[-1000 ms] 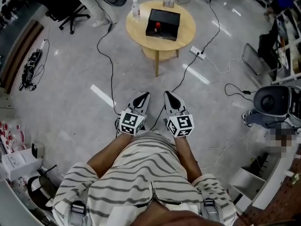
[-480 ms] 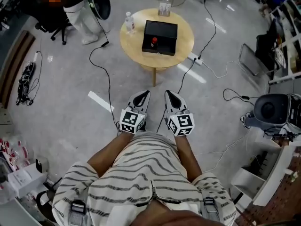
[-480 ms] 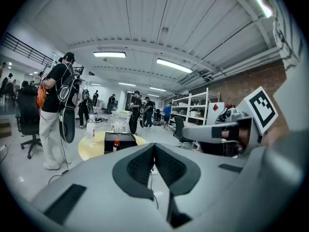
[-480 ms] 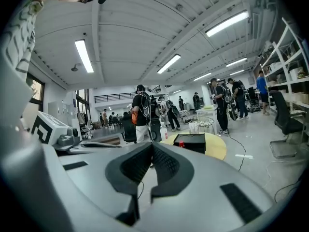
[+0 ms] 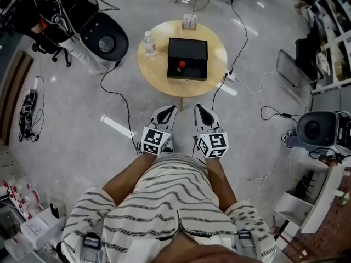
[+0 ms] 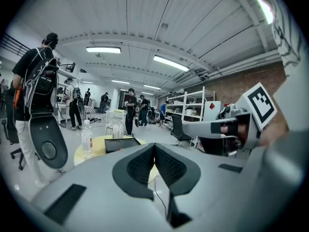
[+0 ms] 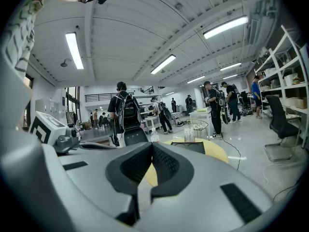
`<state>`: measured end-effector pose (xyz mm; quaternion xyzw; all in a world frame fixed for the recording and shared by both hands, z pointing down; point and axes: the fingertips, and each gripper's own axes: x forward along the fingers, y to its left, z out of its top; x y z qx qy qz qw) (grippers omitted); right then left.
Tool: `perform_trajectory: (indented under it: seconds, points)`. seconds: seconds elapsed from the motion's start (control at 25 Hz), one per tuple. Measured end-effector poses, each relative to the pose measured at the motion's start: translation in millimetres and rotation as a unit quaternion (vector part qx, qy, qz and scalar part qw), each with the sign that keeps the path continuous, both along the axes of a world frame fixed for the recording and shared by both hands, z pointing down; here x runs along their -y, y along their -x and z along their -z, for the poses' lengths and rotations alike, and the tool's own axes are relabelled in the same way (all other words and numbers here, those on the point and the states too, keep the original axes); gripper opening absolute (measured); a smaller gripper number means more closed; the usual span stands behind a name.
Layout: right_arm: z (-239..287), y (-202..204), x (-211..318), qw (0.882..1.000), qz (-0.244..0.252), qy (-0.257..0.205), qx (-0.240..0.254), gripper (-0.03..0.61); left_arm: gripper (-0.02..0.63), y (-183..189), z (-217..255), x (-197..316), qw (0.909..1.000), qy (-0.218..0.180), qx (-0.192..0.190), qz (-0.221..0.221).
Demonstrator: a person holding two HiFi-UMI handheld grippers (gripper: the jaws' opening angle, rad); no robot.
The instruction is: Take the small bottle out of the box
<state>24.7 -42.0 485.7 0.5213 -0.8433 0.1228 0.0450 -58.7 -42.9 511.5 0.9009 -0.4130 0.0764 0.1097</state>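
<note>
Table (image 5: 215, 56) with box (image 5: 188, 47) nearer now; left gripper (image 5: 169, 110), right gripper (image 5: 198, 109) closed.

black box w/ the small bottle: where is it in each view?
Head view: black box upper centre, on the round table.
Left gripper view: box low, left of centre.
Right gripper view: box low, right of centre.
Shared landmark: water bottle, left of the box in all three views.
</note>
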Motion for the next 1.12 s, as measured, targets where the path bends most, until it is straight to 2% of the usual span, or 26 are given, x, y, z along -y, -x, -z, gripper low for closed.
perform_trajectory:
  seconds: [0.16,0.44,0.68,0.88,1.12]
  points:
    - [2,9,20,1.0,-0.009,-0.002,-0.003,0.018,0.021,14,-3,23,1.0,0.002,-0.001,0.002]
    - [-3,9,37,1.0,-0.019,0.011,-0.006,0.018,0.021,10,-11,37,0.9998,0.01,0.002,-0.015]
    - [-2,8,47,1.0,-0.015,0.013,0.0,0.018,0.021,10,-14,48,0.9998,0.018,0.005,-0.005]
    - [0,-1,61,1.0,-0.005,0.007,0.0,0.018,0.021,5,-13,61,0.9999,0.008,0.01,0.006]
    - [4,-6,77,1.0,0.008,0.003,-0.006,0.018,0.021,-1,-7,78,0.9995,0.009,0.001,0.03]
